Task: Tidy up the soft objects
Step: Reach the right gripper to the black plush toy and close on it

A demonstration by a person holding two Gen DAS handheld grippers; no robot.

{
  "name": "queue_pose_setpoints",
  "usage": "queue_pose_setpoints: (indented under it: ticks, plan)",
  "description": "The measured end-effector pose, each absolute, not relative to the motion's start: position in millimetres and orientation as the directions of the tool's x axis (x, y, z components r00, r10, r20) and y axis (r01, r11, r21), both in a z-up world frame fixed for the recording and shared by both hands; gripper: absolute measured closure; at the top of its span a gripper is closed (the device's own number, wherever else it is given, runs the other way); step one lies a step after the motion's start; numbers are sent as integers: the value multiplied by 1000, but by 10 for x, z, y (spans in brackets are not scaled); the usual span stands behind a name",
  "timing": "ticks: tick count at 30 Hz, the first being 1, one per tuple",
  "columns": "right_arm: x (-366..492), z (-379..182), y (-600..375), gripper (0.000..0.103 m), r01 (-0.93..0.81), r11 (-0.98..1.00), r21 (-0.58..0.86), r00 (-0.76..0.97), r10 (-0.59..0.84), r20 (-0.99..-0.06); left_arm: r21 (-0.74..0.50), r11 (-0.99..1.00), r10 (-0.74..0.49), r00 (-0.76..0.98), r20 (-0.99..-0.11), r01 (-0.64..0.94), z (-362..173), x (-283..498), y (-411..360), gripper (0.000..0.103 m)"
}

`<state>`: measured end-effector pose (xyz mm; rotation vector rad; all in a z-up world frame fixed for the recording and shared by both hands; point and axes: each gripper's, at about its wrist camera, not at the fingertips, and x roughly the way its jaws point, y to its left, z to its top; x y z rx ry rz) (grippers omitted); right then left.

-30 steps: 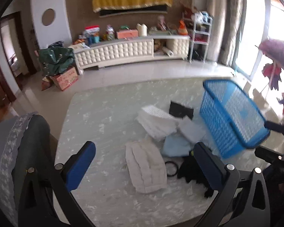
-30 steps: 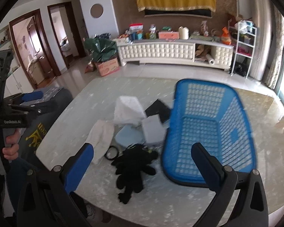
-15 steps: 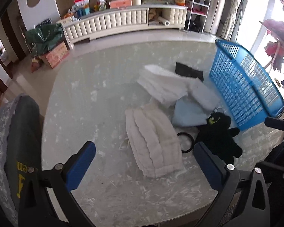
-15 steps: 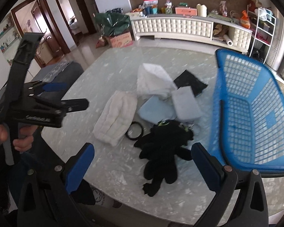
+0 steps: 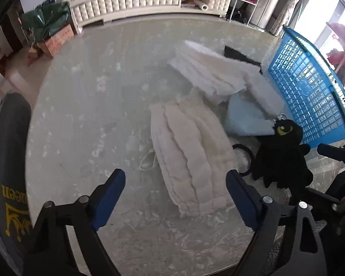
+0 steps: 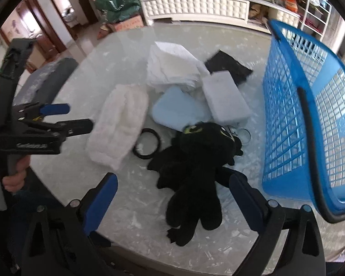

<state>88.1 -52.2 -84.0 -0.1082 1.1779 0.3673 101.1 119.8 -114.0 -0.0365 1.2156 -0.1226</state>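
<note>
**Fingers spread, nothing gripped**

Left gripper (image 5: 176,197) fingers, just narrowing, straddle the near end of the cream quilted cloth (image 5: 191,156) on the worktop (image 5: 85,119). Right gripper (image 6: 172,197) stands open above the black plush toy (image 6: 195,168). Blue basket (image 6: 294,105) beside. Advice: pinch a thick fold, lift clear.

Left gripper (image 5: 176,197): quilted pad (image 5: 191,156) just ahead, near end between the jaws' line, w/ nothing touching. Ring (image 5: 242,158) right of pad, plush toy (image 5: 283,158) further right. Beyond pad: folded towel (image 5: 209,73), flat cushion (image 5: 246,119) to its right. Basket (image 5: 310,87) far right on table (image 5: 92,115). Right gripper (image 6: 173,197): plush toy directly ahead, legs nearest; ring left of it, basket right, foam block (image 6: 225,99) behind toy.
</note>
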Motion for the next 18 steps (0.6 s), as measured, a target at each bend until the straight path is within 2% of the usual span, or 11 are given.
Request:
queue_pose_setpoints:
  ticks: [2,4,9,12,18]
  plan:
    - [925,-869,-561,5,-317,942,114,320,219,-921,-93,993,-114,329,-937,77,-1186,1036,1204,17]
    - [973,-892,-603,5,-297,948,115,313,210,-926,-88,992,-111,330,-937,85,-1222,1048,1182,23]
    - [1039,-931,-715,5,-259,959,115,291,191,-938,-23,991,-63,314,-947,130,-1315,1089,1076,25]
    - [1045,-923,-752,6,-259,960,107,280,181,-943,-21,990,-61,294,-954,136,-1387,1105,1042,33]
    - [1046,-901,-804,8,-255,961,108,266,177,-948,-42,989,-76,251,-965,139,-1539,1195,988,34]
